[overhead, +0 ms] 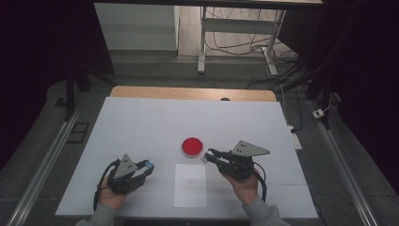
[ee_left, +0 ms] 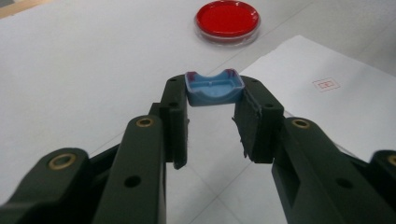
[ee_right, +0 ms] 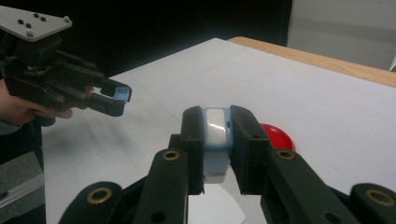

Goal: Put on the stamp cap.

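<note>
My left gripper [overhead: 148, 166] hovers low over the white table, shut on a small blue cap-like piece [ee_left: 214, 89] pinched between its tips. My right gripper [overhead: 208, 155] is shut on a small white and pale-blue block [ee_right: 215, 133], its tips pointing left beside a red round dish [overhead: 192, 146]. In the right gripper view the left gripper [ee_right: 119, 97] appears at the far left with the blue piece [ee_right: 122, 94] at its tip. The red dish [ee_left: 227, 19] lies ahead of the left jaws, and the dish [ee_right: 279, 136] is partly hidden behind the right jaw.
A white sheet of paper [overhead: 190, 185] with a small red mark [ee_left: 325, 84] lies between the two hands near the front edge. The white table cover [overhead: 141, 122] ends at a wooden strip [overhead: 188, 92] at the back. Desk legs and cables [overhead: 263, 47] stand beyond.
</note>
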Motion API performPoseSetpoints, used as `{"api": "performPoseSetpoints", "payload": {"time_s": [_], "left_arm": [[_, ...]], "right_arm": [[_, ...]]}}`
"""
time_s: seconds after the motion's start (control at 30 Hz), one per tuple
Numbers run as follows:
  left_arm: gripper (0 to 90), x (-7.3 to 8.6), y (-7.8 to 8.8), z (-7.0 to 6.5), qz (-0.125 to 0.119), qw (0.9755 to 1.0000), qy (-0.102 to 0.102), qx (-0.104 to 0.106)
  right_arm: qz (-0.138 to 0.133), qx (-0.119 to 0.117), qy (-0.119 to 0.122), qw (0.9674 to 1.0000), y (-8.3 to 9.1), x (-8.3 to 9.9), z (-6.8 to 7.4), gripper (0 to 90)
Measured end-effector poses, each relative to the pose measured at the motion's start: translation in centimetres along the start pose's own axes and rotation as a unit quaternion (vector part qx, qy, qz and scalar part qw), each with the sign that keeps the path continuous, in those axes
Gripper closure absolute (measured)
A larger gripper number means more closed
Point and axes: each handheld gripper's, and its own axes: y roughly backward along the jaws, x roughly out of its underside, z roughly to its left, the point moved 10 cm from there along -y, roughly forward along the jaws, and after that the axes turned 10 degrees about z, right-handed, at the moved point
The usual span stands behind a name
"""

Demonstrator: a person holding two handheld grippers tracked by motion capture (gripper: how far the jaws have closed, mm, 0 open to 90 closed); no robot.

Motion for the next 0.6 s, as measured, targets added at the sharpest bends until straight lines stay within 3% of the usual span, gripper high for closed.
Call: {"api": "performPoseSetpoints", "payload": {"time_s": [0.6], "left_arm": [[65.3, -0.9, -1.4, -2.2, 0.009, 0.9996, -0.025, 0.012]], "right_arm": [[0.002, -0.001, -0.001, 1.0000, -0.1, 0.1, 0.0, 75.7]]}}
